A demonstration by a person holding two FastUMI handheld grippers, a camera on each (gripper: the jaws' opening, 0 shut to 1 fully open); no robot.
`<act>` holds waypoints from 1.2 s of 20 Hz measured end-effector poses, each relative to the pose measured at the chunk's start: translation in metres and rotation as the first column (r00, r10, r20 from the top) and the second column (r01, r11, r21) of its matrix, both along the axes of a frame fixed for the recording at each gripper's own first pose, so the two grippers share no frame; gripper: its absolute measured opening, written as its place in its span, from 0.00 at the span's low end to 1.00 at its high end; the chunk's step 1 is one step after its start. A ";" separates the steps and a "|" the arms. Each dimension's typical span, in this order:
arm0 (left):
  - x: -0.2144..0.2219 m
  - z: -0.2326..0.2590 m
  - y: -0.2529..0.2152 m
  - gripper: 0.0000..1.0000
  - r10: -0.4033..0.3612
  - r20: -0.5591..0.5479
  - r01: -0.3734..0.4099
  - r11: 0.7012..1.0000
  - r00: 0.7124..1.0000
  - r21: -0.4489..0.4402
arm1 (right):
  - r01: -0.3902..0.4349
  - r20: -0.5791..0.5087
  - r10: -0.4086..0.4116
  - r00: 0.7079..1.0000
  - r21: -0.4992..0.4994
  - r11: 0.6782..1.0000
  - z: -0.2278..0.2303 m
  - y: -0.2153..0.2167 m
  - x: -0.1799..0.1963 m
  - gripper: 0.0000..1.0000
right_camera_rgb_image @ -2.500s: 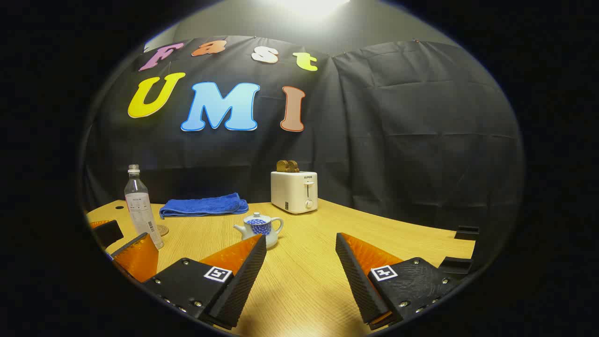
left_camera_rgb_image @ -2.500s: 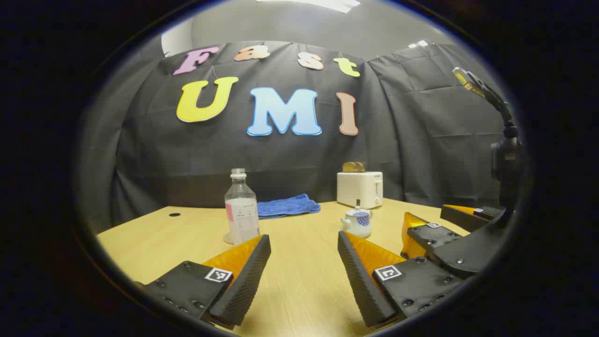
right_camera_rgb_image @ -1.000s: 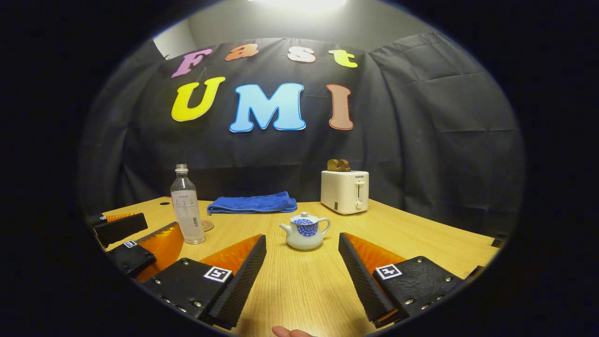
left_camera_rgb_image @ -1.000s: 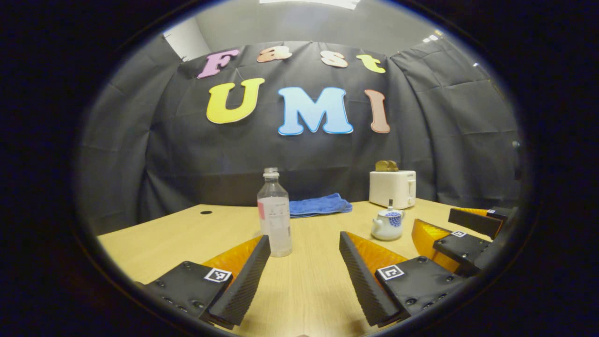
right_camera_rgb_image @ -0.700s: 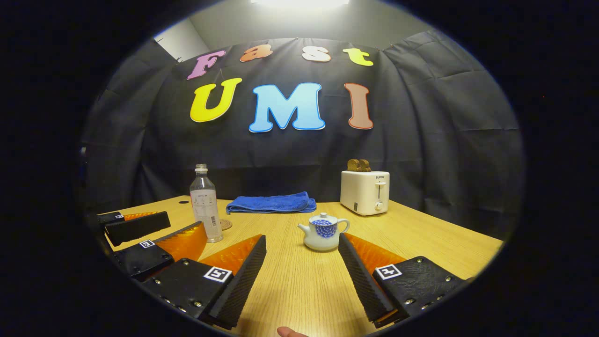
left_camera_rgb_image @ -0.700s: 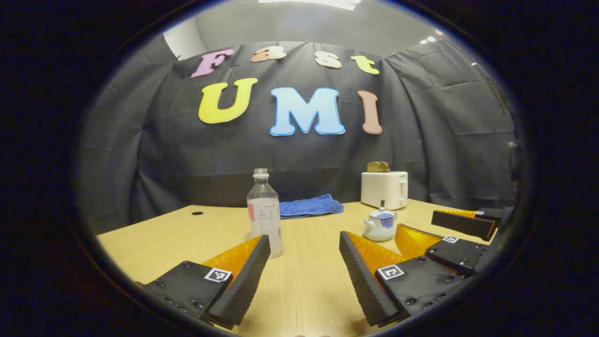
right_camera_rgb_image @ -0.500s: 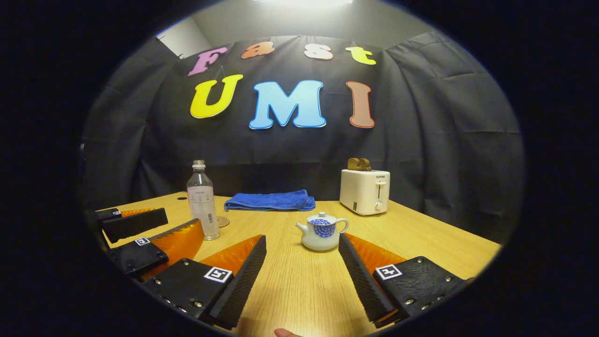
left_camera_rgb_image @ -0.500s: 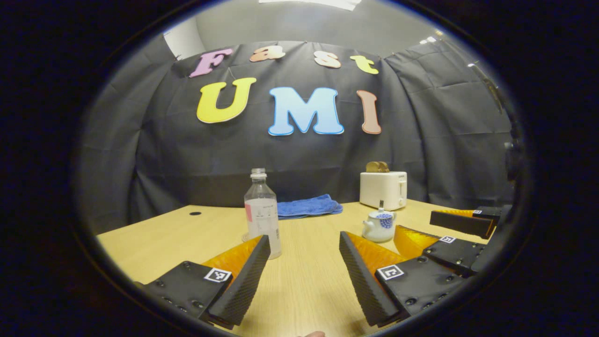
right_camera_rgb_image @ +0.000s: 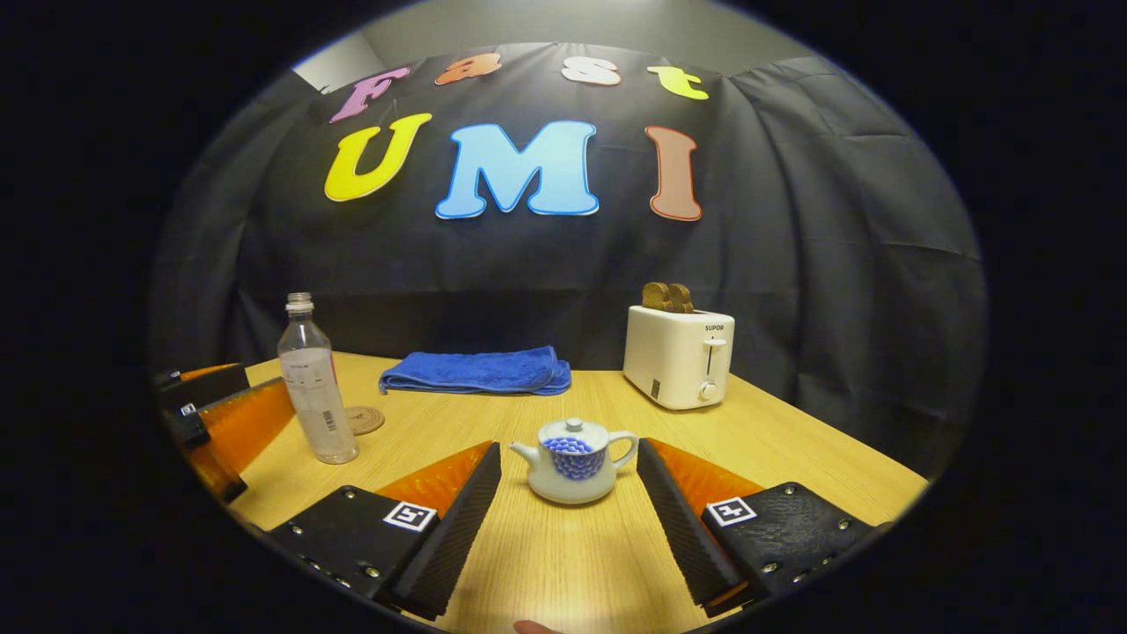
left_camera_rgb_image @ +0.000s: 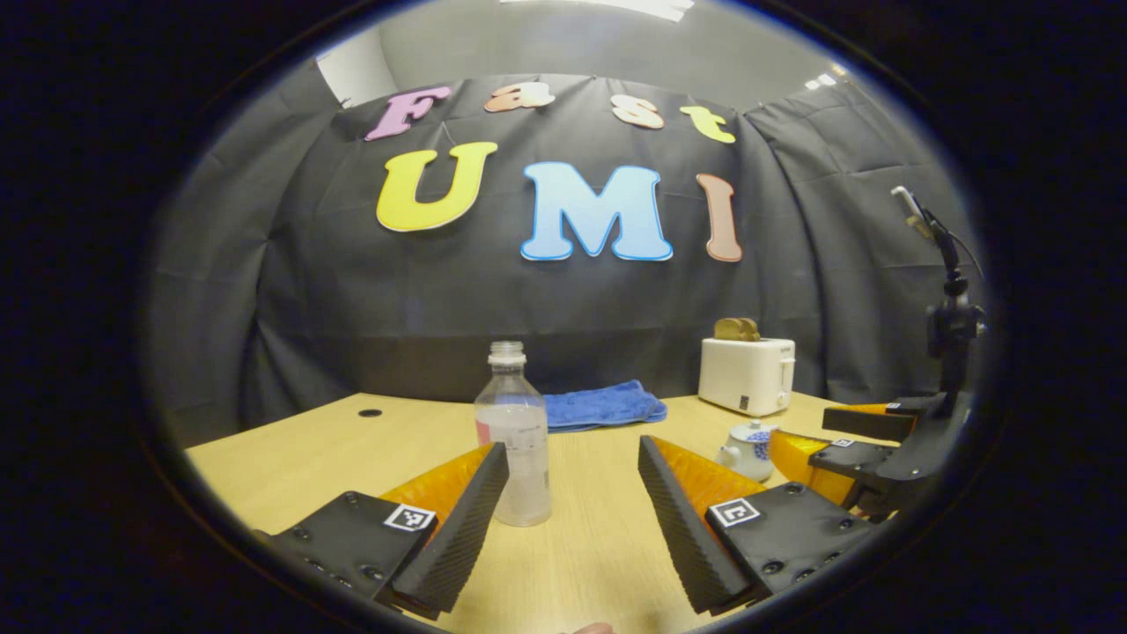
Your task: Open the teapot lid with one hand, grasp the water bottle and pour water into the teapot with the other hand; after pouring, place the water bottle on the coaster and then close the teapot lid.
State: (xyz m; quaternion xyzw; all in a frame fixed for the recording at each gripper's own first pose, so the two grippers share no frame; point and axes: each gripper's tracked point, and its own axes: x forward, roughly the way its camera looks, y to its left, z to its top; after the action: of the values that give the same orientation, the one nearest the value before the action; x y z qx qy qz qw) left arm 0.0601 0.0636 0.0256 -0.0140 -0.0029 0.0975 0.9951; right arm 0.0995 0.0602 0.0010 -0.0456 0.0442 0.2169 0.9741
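Observation:
A clear uncapped water bottle (left_camera_rgb_image: pixel 516 440) stands upright on the wooden table, just ahead of my open left gripper (left_camera_rgb_image: pixel 570 458) and nearer its left finger. The small white teapot (right_camera_rgb_image: pixel 574 460) with a blue pattern and its lid (right_camera_rgb_image: pixel 572 431) on sits straight ahead of my open right gripper (right_camera_rgb_image: pixel 568 456), between the finger lines, untouched. In the right gripper view the bottle (right_camera_rgb_image: pixel 314 393) stands at the left, with a round coaster (right_camera_rgb_image: pixel 364 419) just behind it and the left gripper (right_camera_rgb_image: pixel 211 414) beside it. In the left gripper view the teapot (left_camera_rgb_image: pixel 747 447) shows at the right, partly behind the right gripper (left_camera_rgb_image: pixel 845 440).
A folded blue towel (right_camera_rgb_image: pixel 475 372) lies at the back of the table (right_camera_rgb_image: pixel 792 449). A white toaster (right_camera_rgb_image: pixel 676 356) with bread in it stands at the back right. A stand with a clamp (left_camera_rgb_image: pixel 946 308) rises at the far right in the left gripper view.
Both grippers have moved forward and lower over the table. The bottle now stands closer to the left gripper and the teapot closer to the right, centred between its fingers. Both stayed open.

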 end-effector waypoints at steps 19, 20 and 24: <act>0.030 -0.007 0.040 1.00 0.036 -0.032 -0.037 0.999 0.999 -0.039 | 0.016 -0.017 -0.016 1.000 -0.036 0.999 -0.004 0.027 0.067 0.38; 0.032 -0.006 0.040 1.00 0.034 -0.032 -0.036 0.999 0.999 -0.039 | 0.009 -0.005 -0.010 1.000 -0.044 0.999 -0.007 0.031 0.072 0.39; 0.029 -0.004 0.040 1.00 0.034 -0.030 -0.035 0.999 0.999 -0.037 | 0.027 -0.009 -0.028 1.000 -0.062 0.998 -0.004 0.029 0.069 0.12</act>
State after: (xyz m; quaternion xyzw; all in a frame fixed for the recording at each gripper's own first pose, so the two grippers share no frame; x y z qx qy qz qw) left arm 0.0895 0.1040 0.0219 -0.0314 0.0133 0.1151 0.9928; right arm 0.1688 0.0888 -0.0033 -0.0740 0.0561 0.2023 0.9749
